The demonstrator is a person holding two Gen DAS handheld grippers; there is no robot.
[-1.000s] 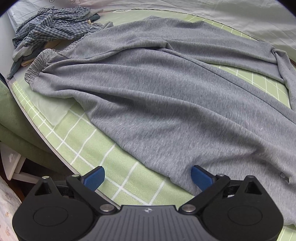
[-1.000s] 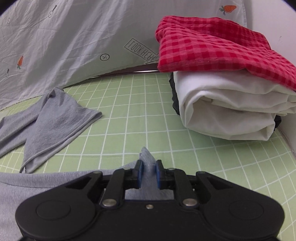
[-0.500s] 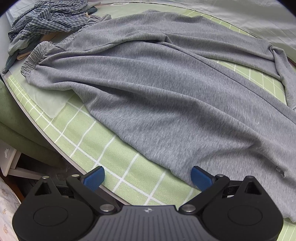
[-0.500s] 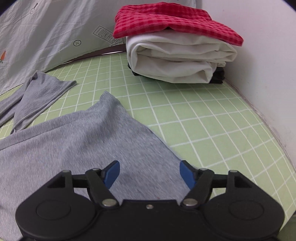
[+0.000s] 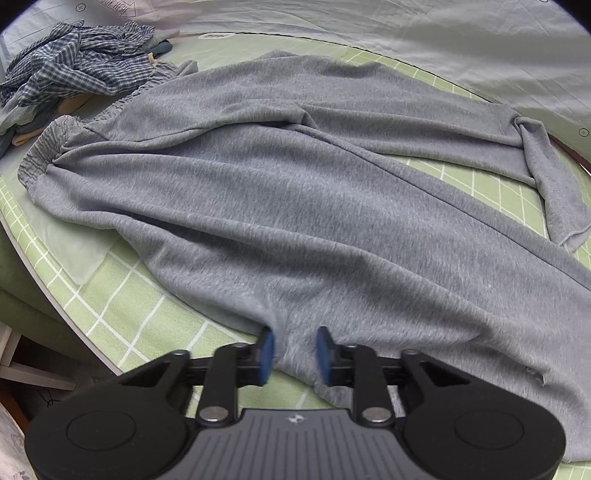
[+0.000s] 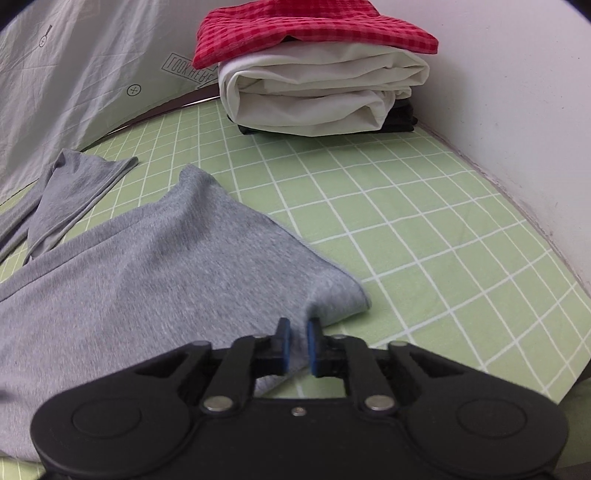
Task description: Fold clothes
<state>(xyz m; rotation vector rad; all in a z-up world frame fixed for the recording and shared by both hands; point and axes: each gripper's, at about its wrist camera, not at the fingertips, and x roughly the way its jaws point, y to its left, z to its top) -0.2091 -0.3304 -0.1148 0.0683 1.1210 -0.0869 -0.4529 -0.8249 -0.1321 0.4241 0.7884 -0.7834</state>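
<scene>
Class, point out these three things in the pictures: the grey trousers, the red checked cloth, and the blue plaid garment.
grey trousers (image 5: 295,206), left wrist view, middle of the near leg.
red checked cloth (image 6: 295,33), right wrist view, top face, on the folded stack.
blue plaid garment (image 5: 77,62), left wrist view, centre of the crumpled heap.

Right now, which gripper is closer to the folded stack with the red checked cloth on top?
Right. The right gripper pinches the grey pants' hem, with the stack just ahead across the mat. The left gripper grips farther along the pants, no stack in view.

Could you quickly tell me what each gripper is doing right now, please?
Left gripper: closing on the near edge of the grey trousers.
Right gripper: shut on the trouser leg hem.
</scene>
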